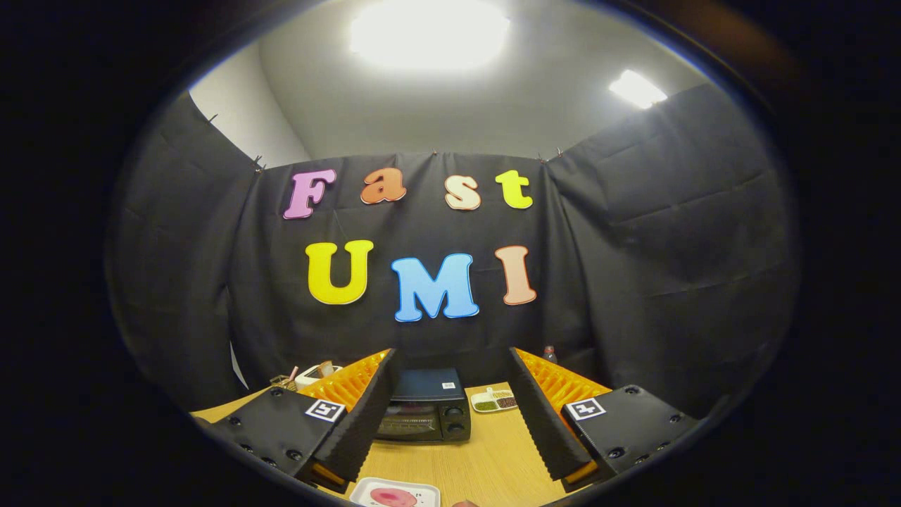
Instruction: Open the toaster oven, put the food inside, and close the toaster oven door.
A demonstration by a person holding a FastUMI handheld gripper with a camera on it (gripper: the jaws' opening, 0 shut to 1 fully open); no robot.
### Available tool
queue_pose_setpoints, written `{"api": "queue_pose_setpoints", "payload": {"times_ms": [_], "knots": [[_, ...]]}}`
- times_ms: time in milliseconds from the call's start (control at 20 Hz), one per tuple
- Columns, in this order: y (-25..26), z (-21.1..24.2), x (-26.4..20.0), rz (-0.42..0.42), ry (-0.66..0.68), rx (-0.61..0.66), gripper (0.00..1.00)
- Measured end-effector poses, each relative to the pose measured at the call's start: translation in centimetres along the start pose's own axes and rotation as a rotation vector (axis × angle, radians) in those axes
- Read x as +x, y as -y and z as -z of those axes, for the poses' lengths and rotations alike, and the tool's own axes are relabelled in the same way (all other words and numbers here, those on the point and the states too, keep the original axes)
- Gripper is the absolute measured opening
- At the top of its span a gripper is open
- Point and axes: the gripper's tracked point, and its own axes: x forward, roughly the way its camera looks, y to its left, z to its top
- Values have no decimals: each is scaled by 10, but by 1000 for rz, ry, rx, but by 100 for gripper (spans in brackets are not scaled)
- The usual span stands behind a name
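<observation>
A: State the gripper (450,394) condition.

B: The fingers stand wide apart, holding nothing. The oven (426,408) sits on the table (493,458), beyond the fingers and between them. Its door appears closed.

A: Locate the food.

B: A tray (394,493) with pink food (393,498) lies on the near side of the oven, under the fingers. A small dish (495,401) sits just right of the oven. A white item (317,373) sits left of the oven, partly hidden by a finger.

A: List the likely faults.

B: First, the door handle is too small to make out; a misjudged approach may strike the oven front and push the oven back. Second, the tray lies on the approach path to the oven; a low pass may knock it. Third, the door, if it drops forward, may land near the tray.
</observation>
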Motion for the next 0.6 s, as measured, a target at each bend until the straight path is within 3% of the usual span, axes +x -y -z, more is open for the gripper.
{"api": "queue_pose_setpoints", "payload": {"times_ms": [600], "knots": [[-43,26,45,-39,-27,33,98]]}}
